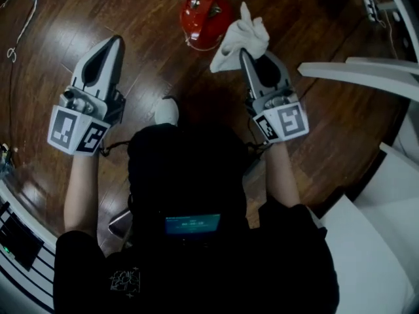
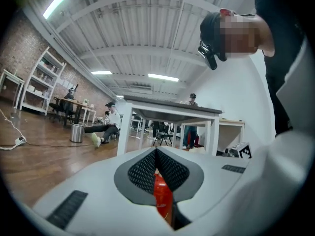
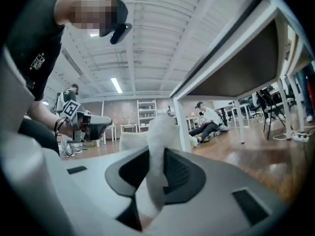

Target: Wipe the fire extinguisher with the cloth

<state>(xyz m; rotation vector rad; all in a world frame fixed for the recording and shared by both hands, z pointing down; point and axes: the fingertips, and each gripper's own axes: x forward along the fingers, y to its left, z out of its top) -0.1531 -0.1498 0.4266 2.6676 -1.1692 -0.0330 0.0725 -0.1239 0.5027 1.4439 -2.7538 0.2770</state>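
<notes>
A red fire extinguisher [image 1: 206, 18] stands on the wooden floor, seen from above at the top centre of the head view. My right gripper [image 1: 242, 53] is shut on a white cloth [image 1: 241, 36], which bunches up above the jaw tips just right of the extinguisher. In the right gripper view the cloth [image 3: 158, 146] runs up between the closed jaws. My left gripper [image 1: 118, 40] hangs to the left of the extinguisher, apart from it, shut with nothing in it. In the left gripper view a strip of the red extinguisher [image 2: 162, 195] shows through the gap below the closed tips.
A white table [image 1: 366, 74] juts in from the right, and white furniture [image 1: 383, 241] fills the lower right. A cable with a power strip [image 1: 26, 12] lies at the top left. The person's shoe [image 1: 166, 111] is on the floor between the grippers.
</notes>
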